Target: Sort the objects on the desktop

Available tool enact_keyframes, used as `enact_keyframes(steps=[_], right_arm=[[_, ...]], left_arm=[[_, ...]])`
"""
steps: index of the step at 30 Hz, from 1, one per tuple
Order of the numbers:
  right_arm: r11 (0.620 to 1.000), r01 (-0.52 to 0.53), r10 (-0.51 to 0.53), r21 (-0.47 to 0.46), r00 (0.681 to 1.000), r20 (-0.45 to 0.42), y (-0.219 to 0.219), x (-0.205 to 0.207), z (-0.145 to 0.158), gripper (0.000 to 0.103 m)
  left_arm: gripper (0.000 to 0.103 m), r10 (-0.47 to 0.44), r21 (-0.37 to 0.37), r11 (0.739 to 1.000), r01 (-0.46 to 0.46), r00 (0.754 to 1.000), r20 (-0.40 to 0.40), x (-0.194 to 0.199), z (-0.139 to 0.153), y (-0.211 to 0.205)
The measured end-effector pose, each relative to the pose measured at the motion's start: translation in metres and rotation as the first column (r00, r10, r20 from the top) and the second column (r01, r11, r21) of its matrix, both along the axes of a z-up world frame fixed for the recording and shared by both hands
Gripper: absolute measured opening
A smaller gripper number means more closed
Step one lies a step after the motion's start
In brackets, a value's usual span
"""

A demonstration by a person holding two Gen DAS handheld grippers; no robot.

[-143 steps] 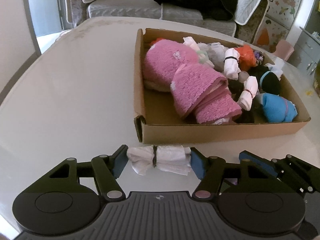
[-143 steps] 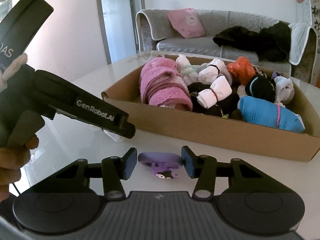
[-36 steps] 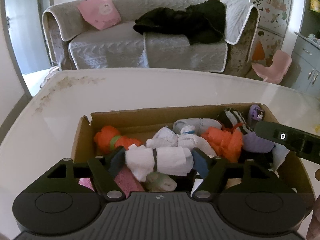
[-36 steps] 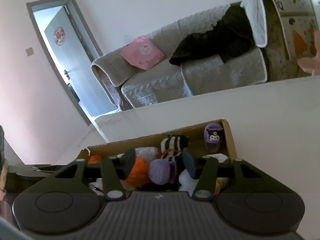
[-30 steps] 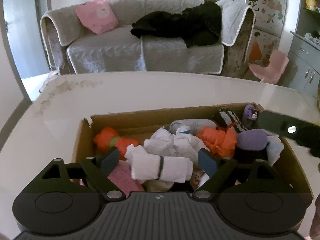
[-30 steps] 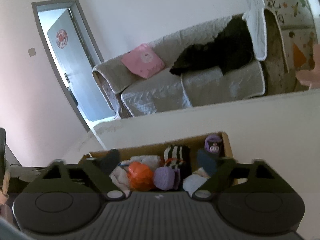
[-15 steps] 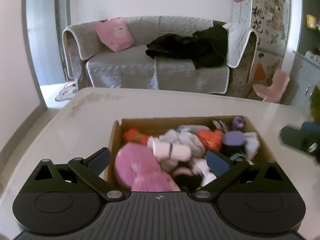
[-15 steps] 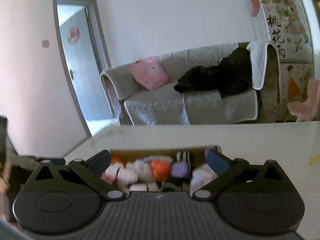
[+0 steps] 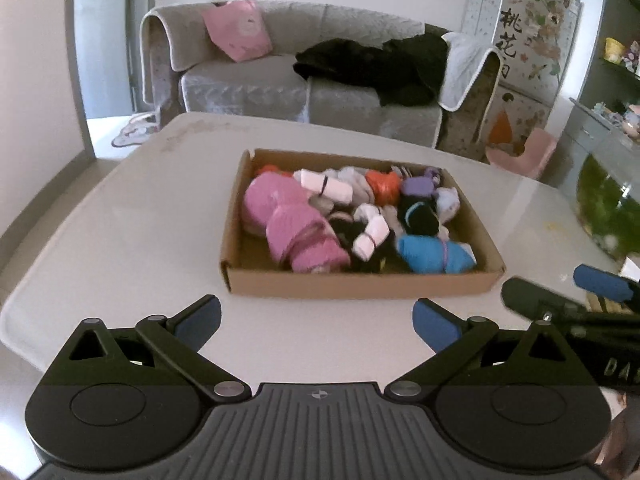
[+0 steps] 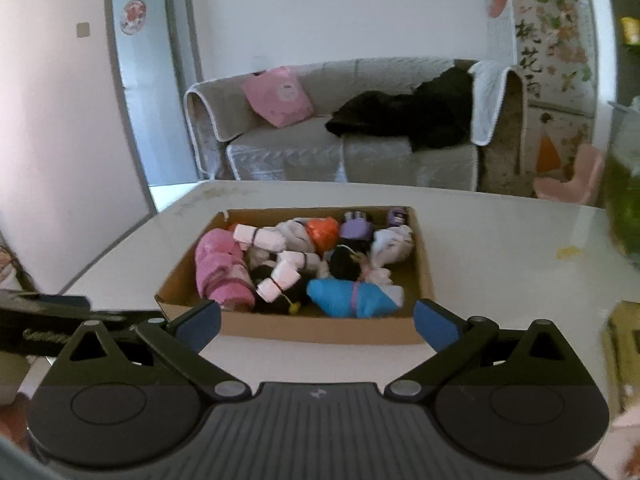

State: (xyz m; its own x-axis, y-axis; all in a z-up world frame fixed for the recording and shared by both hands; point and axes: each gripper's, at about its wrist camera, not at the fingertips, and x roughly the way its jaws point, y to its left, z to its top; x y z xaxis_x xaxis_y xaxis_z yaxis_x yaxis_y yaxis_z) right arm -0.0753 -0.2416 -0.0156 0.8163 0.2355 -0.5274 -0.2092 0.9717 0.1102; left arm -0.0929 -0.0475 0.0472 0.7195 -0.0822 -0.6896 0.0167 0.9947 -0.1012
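A shallow cardboard box (image 9: 360,285) (image 10: 320,334) sits on the white table and holds several rolled socks and small items. A white sock roll (image 9: 326,185) (image 10: 260,237) lies near its far left, beside a big pink roll (image 9: 296,222). A purple item (image 9: 417,187) (image 10: 355,227) lies near the far right. My left gripper (image 9: 316,322) is open and empty, held back from the box's near wall. My right gripper (image 10: 316,322) is open and empty too, also in front of the box. It also shows at the right edge of the left wrist view (image 9: 568,304).
A grey sofa (image 9: 288,80) with a pink cushion and black clothing stands beyond the table. A doorway is at the left. A green fish tank (image 9: 608,204) stands to the right of the table. The left gripper's body shows at the left edge of the right wrist view (image 10: 52,318).
Both grippers opened over the box, leaving the white sock roll and the purple item inside, then drew back toward me and up. The box now looks smaller and farther.
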Motion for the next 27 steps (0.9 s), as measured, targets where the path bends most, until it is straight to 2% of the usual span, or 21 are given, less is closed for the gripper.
enact_keyframes(steps=[6, 13, 21, 27], right_arm=[[0.999, 0.028, -0.028, -0.024, 1.0, -0.009, -0.003, -0.003, -0.002, 0.103], [0.998, 0.036, -0.037, -0.049, 0.999, -0.015, -0.003, -0.003, -0.01, 0.103], [0.998, 0.033, -0.034, -0.06, 0.999, -0.026, -0.001, -0.007, -0.02, 0.103], [0.998, 0.025, -0.027, -0.06, 0.999, -0.033, 0.001, -0.009, -0.021, 0.103]], left_arm=[[0.103, 0.01, 0.015, 1.0, -0.01, 1.0, 0.022, -0.026, 0.001, 0.005], [0.103, -0.006, 0.028, 1.0, 0.004, 0.998, 0.056, -0.037, 0.002, 0.008], [0.103, -0.024, -0.023, 0.999, 0.024, 1.0, 0.018, -0.029, -0.001, 0.019], [0.103, -0.028, -0.037, 0.999, 0.029, 0.999, 0.041, -0.032, 0.006, 0.024]])
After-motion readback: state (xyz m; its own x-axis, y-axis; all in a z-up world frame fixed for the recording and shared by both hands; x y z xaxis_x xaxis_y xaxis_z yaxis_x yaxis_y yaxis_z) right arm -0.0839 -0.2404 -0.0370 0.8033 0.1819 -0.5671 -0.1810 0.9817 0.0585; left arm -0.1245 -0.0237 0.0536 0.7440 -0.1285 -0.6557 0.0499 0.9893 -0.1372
